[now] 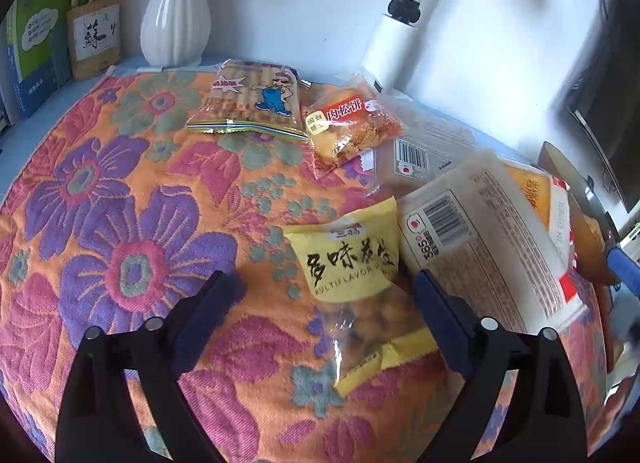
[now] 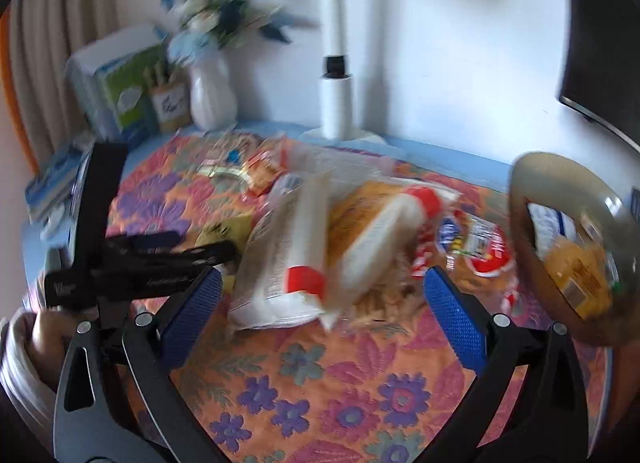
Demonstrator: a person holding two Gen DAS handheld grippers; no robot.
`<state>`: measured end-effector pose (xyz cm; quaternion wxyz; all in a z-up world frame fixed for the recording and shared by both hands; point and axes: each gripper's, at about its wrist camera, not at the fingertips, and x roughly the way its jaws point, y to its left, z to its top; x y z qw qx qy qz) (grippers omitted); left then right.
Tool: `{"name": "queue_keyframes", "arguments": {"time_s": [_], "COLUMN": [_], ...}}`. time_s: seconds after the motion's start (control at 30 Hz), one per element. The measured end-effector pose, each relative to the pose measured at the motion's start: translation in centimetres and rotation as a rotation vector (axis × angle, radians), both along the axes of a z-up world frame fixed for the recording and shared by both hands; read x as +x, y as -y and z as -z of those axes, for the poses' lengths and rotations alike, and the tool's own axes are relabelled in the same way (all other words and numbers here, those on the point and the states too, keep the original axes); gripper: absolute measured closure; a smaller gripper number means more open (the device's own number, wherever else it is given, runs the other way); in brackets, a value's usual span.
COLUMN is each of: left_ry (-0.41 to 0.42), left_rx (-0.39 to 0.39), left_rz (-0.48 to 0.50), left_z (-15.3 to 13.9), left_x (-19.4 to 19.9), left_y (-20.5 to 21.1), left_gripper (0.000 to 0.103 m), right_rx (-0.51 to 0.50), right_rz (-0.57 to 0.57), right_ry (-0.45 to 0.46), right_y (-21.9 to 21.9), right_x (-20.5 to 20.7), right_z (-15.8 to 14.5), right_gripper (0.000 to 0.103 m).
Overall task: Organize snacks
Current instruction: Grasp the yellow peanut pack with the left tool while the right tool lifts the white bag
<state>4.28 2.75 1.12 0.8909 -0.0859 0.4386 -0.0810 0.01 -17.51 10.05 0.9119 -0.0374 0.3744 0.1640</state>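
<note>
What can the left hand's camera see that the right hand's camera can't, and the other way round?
Only the left wrist view shows the cartoon snack bag clearly, and the yellow peanut bag lying between the open left gripper.

Only the right wrist view shows the brown basket with packets inside, a red and white snack bag, the flowers in the vase, and the person's hand.

Both show the flowery cloth, the white vase, the big white packet and the white lamp post. The right gripper is open too.
</note>
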Motion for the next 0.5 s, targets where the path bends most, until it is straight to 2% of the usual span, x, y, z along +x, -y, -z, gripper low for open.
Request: {"name": "queue_keyframes", "arguments": {"time_s": [0.1, 0.13, 0.17, 0.2, 0.23, 0.3, 0.37, 0.43, 0.47, 0.5], "left_ry": [-0.003, 0.002, 0.013, 0.022, 0.027, 0.025, 0.015, 0.021, 0.026, 0.029], "left_rx": [0.044, 0.068, 0.103, 0.12, 0.141, 0.163, 0.119, 0.117, 0.122, 0.123], "left_rz": [0.018, 0.004, -0.017, -0.037, -0.083, -0.119, -0.108, -0.104, -0.103, -0.101], "left_z": [0.2, 0.2, 0.1, -0.1, -0.4, -0.6, -0.4, -0.4, -0.3, -0.2], "left_x": [1.3, 1.4, 1.3, 1.3, 1.2, 1.3, 1.6, 1.7, 1.7, 1.7], "left_y": [0.9, 1.0, 0.9, 0.6, -0.3, -1.3, -2.3, -2.3, -2.2, -2.2], "left_gripper": [0.006, 0.019, 0.026, 0.042, 0.048, 0.048, 0.046, 0.045, 0.045, 0.044], "right_rx": [-0.117, -0.162, -0.197, -0.219, -0.245, -0.316, -0.438, -0.56, -0.57, -0.53], "right_rz": [-0.045, -0.066, -0.086, -0.087, -0.082, -0.082, -0.056, -0.03, -0.026, -0.012], "right_ry": [-0.016, -0.02, -0.027, -0.03, -0.032, -0.023, -0.033, -0.006, 0.013, 0.019], "right_y": [-2.6, -3.8, -4.8, -5.4, -6.1, -8.1, -10.0, -11.5, -11.6, -11.2], "right_x": [0.5, 0.7, 0.9, 1.0, 1.2, 1.8, 2.8, 3.6, 3.8, 4.1], "right_z": [1.3, 1.8, 2.3, 2.7, 3.1, 4.1, 5.6, 6.9, 7.1, 7.0], "right_gripper": [0.003, 0.003, 0.003, 0.003, 0.003, 0.003, 0.003, 0.003, 0.003, 0.003]}}
